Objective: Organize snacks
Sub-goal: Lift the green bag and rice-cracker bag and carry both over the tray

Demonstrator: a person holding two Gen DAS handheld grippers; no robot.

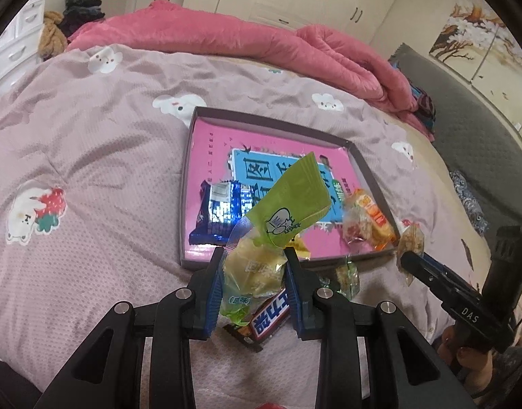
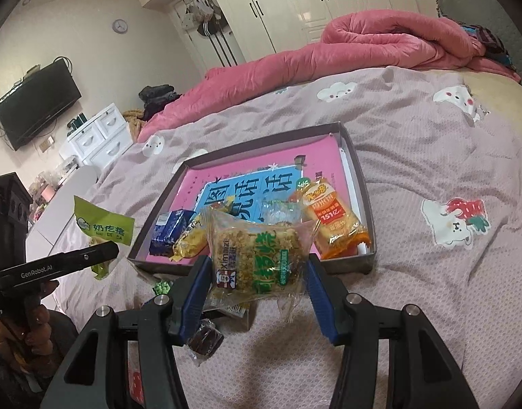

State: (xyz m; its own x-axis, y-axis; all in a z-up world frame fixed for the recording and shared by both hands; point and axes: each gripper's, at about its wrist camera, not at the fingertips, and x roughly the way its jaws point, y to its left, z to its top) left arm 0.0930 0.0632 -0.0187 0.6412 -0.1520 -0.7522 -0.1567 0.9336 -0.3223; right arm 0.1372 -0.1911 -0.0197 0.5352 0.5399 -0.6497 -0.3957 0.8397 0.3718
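My left gripper (image 1: 255, 262) is shut on a green and clear snack packet (image 1: 288, 201), held up over the near rim of the grey tray (image 1: 187, 170). The packet's green end sticks up over the tray. My right gripper (image 2: 257, 262) is shut on a clear rice-cracker packet (image 2: 261, 252), held just before the tray's near rim (image 2: 359, 177). In the tray lie a blue packet (image 2: 170, 231), a yellow packet (image 2: 192, 238) and an orange packet (image 2: 332, 221). The right wrist view shows the left gripper (image 2: 105, 252) with its green packet (image 2: 100, 225) at the left.
The tray sits on a pink-grey bedspread (image 1: 90, 143), with a rolled pink quilt (image 1: 226, 37) behind it. A Snickers bar (image 1: 271, 317) lies under my left gripper. A brown snack (image 2: 206, 337) and a green packet (image 2: 162, 288) lie near the tray's front. White drawers (image 2: 100, 136) stand beside the bed.
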